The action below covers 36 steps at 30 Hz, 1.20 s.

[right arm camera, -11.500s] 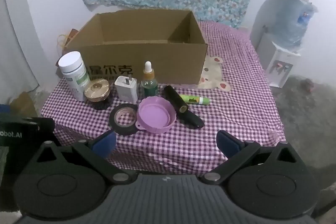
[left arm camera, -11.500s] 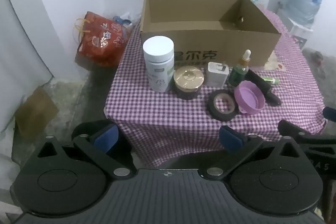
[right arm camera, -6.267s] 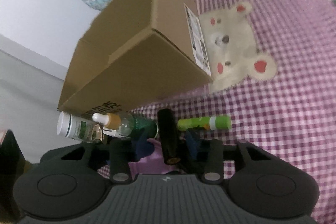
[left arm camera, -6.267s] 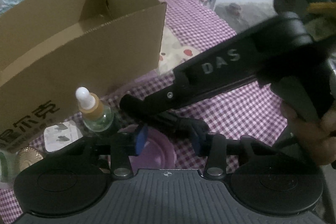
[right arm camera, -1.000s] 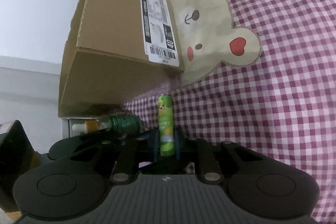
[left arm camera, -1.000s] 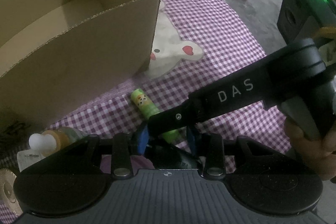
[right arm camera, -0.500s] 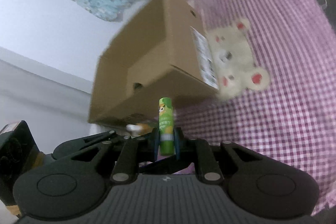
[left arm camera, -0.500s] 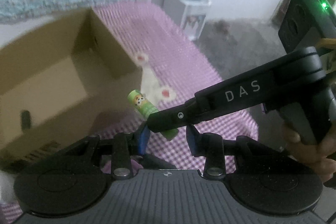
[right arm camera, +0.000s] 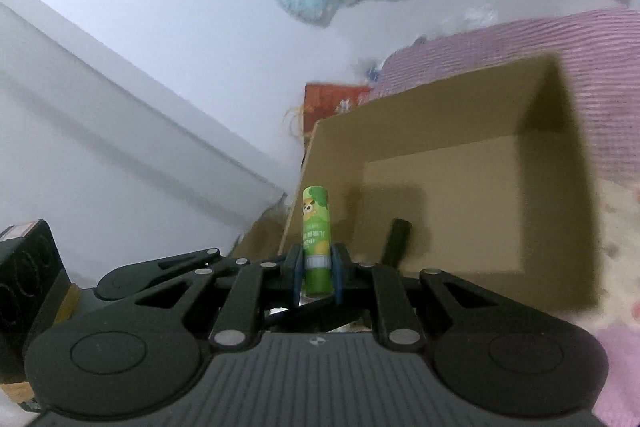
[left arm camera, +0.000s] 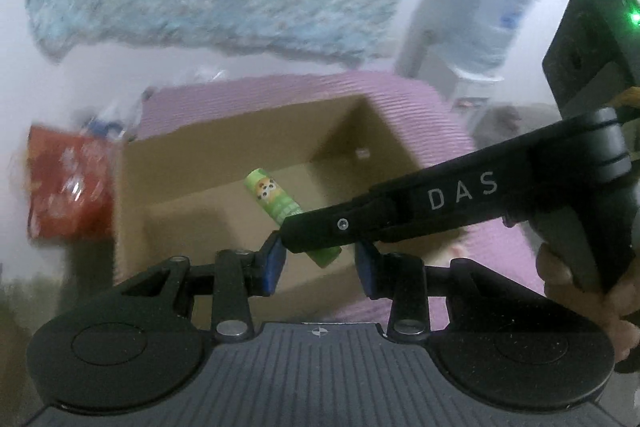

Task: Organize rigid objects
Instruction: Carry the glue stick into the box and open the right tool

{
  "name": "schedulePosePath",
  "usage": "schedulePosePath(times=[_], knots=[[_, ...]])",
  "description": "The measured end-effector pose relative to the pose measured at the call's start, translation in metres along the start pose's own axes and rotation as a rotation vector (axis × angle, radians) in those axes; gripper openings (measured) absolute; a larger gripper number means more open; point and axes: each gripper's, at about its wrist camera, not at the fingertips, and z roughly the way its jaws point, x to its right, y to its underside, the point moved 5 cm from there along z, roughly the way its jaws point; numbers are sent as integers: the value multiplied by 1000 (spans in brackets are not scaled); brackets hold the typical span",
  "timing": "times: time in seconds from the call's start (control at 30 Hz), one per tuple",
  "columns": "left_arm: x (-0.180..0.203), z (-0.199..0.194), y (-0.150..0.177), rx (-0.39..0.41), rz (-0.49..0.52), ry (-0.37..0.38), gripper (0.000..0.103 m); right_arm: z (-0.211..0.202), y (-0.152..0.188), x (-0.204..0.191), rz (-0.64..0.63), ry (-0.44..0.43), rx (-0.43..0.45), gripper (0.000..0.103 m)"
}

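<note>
A green glue stick (right arm camera: 316, 227) stands upright between the pads of my right gripper (right arm camera: 317, 273), which is shut on its lower part. It hangs in the air at the near left edge of the open cardboard box (right arm camera: 560, 187). A black cylinder (right arm camera: 396, 239) lies inside the box near its front wall. In the left wrist view the right gripper's finger (left arm camera: 400, 211) crosses from the right with the glue stick (left arm camera: 276, 203) over the box (left arm camera: 132, 207). My left gripper (left arm camera: 318, 265) is just below it, with its blue pads apart and pressing on nothing.
The box sits on a purple checked tablecloth (left arm camera: 280, 95). A red bag (left arm camera: 68, 183) lies left of the table, and a water dispenser (left arm camera: 480, 27) stands at the back right. A person's hand (left arm camera: 580, 287) holds the right gripper. Both views are blurred by motion.
Both grippers have risen from the tabletop. The glue stick, gripped while it lay on the cloth, is now lifted to the box's opening, and the box's inside has come into view.
</note>
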Motion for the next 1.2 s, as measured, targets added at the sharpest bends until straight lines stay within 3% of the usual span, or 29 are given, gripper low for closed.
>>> schedulePosePath(times=[0.17, 0.4, 0.6, 0.87, 0.97, 1.03, 1.2], knots=[[-47, 50, -11, -123, -114, -44, 37, 78, -40, 12, 76, 25, -125, 17], [-74, 95, -2, -224, -131, -180, 38, 152, -60, 48, 250, 29, -212, 17], [-80, 97, 1, -243, -143, -206, 41, 176, -55, 72, 382, 13, -251, 18], [-77, 88, -5, -208, -139, -217, 50, 178, -47, 78, 437, 20, -267, 23], [-74, 77, -8, -176, -144, -213, 53, 174, -47, 76, 435, 20, -258, 37], [-72, 69, -11, -150, -152, -199, 55, 174, -49, 77, 431, 15, -239, 61], [-67, 49, -16, -90, -158, -198, 57, 169, -55, 71, 438, -36, -208, 62]])
